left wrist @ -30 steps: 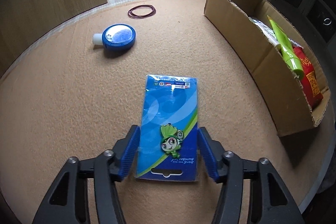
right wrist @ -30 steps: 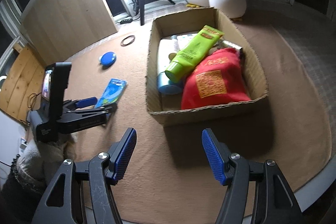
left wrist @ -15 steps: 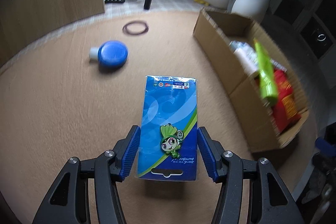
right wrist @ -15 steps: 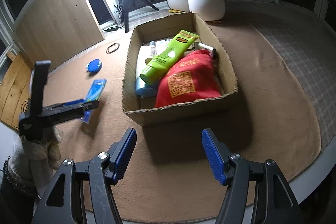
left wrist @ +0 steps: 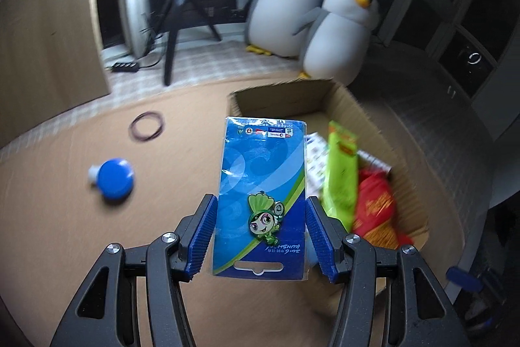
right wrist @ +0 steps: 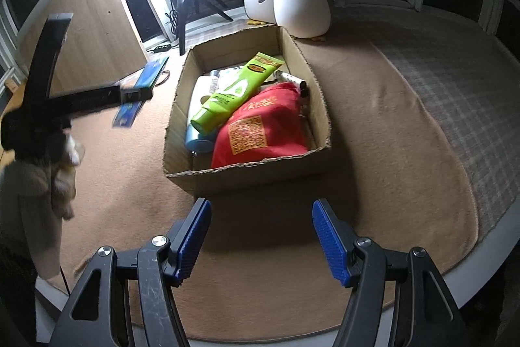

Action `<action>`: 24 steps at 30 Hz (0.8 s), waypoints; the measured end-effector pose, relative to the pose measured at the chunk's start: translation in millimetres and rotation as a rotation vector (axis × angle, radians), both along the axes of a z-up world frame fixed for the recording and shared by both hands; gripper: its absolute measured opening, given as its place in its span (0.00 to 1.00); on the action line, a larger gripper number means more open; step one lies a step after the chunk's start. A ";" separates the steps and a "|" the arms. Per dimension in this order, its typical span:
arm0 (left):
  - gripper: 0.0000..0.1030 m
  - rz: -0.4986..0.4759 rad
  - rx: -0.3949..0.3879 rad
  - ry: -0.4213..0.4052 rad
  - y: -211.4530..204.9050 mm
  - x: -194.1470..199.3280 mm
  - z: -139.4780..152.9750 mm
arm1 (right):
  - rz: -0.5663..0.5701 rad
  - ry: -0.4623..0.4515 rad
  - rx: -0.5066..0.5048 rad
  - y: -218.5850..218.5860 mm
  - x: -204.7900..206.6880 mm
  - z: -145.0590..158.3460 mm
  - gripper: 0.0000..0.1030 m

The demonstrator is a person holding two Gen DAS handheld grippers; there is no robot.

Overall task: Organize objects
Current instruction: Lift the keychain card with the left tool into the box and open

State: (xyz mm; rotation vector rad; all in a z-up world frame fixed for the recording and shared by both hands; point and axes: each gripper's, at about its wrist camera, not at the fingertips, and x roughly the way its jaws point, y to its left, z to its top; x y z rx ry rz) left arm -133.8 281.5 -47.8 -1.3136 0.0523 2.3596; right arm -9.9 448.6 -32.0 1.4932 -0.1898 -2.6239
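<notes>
A flat blue card pack (left wrist: 260, 171) with a green mascot pin on it hangs in the air above the tan rug, my left gripper (left wrist: 260, 202) shut on its two long edges. It is close to the left wall of the open cardboard box (left wrist: 279, 101). In the right wrist view the same card (right wrist: 152, 70) and left gripper (right wrist: 136, 93) hover left of the box (right wrist: 247, 171), held by a gloved hand (right wrist: 61, 165). The box holds a green tube (right wrist: 234, 93), a red pouch (right wrist: 260, 126) and white bottles. My right gripper (right wrist: 261, 210) stands open over the rug in front of the box, holding nothing.
On the rug lie a round blue jar (left wrist: 115, 181) and a dark elastic ring (left wrist: 147, 126), left of the card. Two plush penguins (left wrist: 338, 34) sit behind the box. A ring-light tripod (left wrist: 172, 31) and a wooden panel (left wrist: 48, 21) stand at the back left.
The left gripper has lifted the blue card off the rug and carried it toward the box. The right gripper has shifted a little, and the box now sits more central in its view.
</notes>
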 end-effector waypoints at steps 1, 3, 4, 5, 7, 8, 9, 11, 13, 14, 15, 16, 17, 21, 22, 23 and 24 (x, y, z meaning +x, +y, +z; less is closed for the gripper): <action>0.57 -0.004 0.002 -0.001 6.3 -2.8 0.3 | 0.000 -0.001 0.003 1.6 -0.1 -0.4 0.59; 0.57 -0.015 -0.005 -0.002 20.9 -8.6 -0.8 | 0.002 -0.004 0.004 3.2 -1.6 -1.4 0.59; 0.57 -0.019 -0.005 -0.004 26.7 -10.5 -1.3 | 0.003 -0.005 0.005 4.1 -2.0 -2.0 0.59; 0.57 -0.024 -0.005 -0.006 34.1 -12.9 -2.4 | 0.005 -0.006 0.008 5.2 -2.1 -2.6 0.59; 0.57 -0.033 -0.007 -0.008 46.2 -16.2 -4.6 | 0.008 -0.008 0.008 6.5 -3.3 -3.7 0.59; 0.57 -0.037 -0.007 -0.012 51.4 -18.2 -6.1 | 0.009 -0.010 0.007 7.6 -3.8 -4.4 0.59; 0.57 -0.040 -0.008 -0.015 55.9 -20.0 -7.7 | 0.009 -0.011 0.007 8.8 -4.0 -5.0 0.59; 0.57 -0.046 -0.017 -0.020 66.0 -24.9 -11.5 | 0.008 -0.015 0.005 11.1 -5.1 -6.4 0.59; 0.57 -0.051 -0.024 -0.027 72.5 -28.7 -15.6 | 0.009 -0.019 0.006 12.2 -6.5 -7.6 0.59; 0.57 -0.053 -0.026 -0.032 76.2 -30.5 -17.8 | 0.010 -0.020 0.006 12.7 -7.2 -8.1 0.59; 0.57 -0.054 -0.026 -0.035 78.0 -31.4 -19.2 | 0.012 -0.021 0.008 12.8 -7.9 -8.6 0.59; 0.57 -0.055 -0.027 -0.037 80.1 -32.4 -20.4 | 0.013 -0.021 0.010 13.1 -8.3 -8.8 0.59; 0.58 -0.056 -0.026 -0.039 82.1 -33.2 -21.5 | 0.014 -0.022 0.011 13.4 -8.6 -9.1 0.59; 0.60 -0.068 -0.023 -0.046 86.9 -34.0 -22.9 | 0.016 -0.028 0.017 14.4 -10.8 -10.8 0.60; 0.60 -0.069 -0.019 -0.047 87.1 -33.9 -22.8 | 0.016 -0.031 0.018 14.8 -11.4 -11.4 0.60; 0.61 -0.067 -0.017 -0.047 86.7 -33.5 -22.3 | 0.013 -0.036 0.018 15.0 -12.4 -12.4 0.60; 0.61 -0.065 -0.017 -0.047 86.0 -33.7 -21.8 | 0.012 -0.039 0.019 15.0 -12.5 -12.6 0.60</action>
